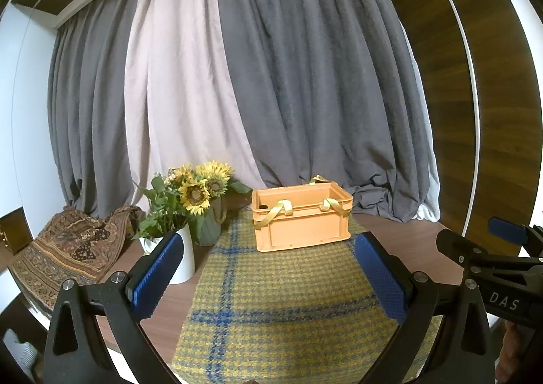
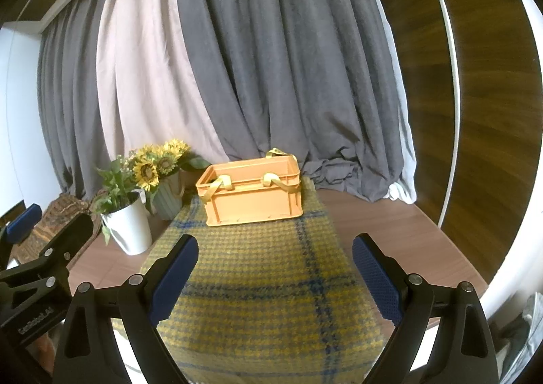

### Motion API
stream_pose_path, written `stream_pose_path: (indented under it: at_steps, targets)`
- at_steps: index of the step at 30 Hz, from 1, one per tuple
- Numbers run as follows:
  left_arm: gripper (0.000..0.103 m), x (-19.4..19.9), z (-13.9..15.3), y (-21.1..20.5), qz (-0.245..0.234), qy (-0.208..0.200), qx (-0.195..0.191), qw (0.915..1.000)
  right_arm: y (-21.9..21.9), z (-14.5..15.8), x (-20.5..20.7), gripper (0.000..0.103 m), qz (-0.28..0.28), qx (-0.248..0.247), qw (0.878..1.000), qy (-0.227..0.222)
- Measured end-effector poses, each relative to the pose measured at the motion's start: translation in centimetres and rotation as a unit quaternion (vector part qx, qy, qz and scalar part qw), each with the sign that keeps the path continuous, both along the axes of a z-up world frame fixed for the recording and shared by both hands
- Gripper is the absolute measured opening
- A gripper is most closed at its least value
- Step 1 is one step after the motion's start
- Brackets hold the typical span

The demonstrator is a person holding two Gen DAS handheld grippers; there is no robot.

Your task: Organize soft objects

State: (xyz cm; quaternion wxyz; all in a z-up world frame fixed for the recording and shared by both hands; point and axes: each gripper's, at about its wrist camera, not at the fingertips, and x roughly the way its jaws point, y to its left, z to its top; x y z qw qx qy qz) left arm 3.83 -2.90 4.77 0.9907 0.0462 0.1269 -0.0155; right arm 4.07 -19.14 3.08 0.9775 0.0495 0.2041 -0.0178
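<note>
An orange plastic crate (image 1: 302, 217) with yellow strap handles (image 1: 271, 214) stands at the far end of a yellow and blue plaid cloth (image 1: 278, 309) on the wooden table. It also shows in the right wrist view (image 2: 253, 195), on the same cloth (image 2: 264, 299). My left gripper (image 1: 271, 268) is open and empty, above the near part of the cloth. My right gripper (image 2: 275, 268) is open and empty too, beside it on the right (image 1: 475, 248). A brown patterned fabric (image 1: 68, 248) lies at the table's left edge.
A white pot with greenery (image 1: 183, 258) and a green vase of sunflowers (image 1: 207, 228) stand left of the crate, seen also in the right wrist view (image 2: 130, 228). Grey and pale curtains (image 1: 271, 95) hang behind. A wooden panel (image 2: 475, 112) is on the right.
</note>
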Motion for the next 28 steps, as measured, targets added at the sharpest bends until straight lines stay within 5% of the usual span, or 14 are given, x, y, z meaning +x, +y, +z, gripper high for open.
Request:
stream_pose_path:
  at_steps: [28]
  targets:
    - [0.103,0.48,-0.73,-0.11,-0.001,0.006,0.003,1.0,-0.16,-0.1,0.22,0.093,-0.003,-0.001,1.0,0.003]
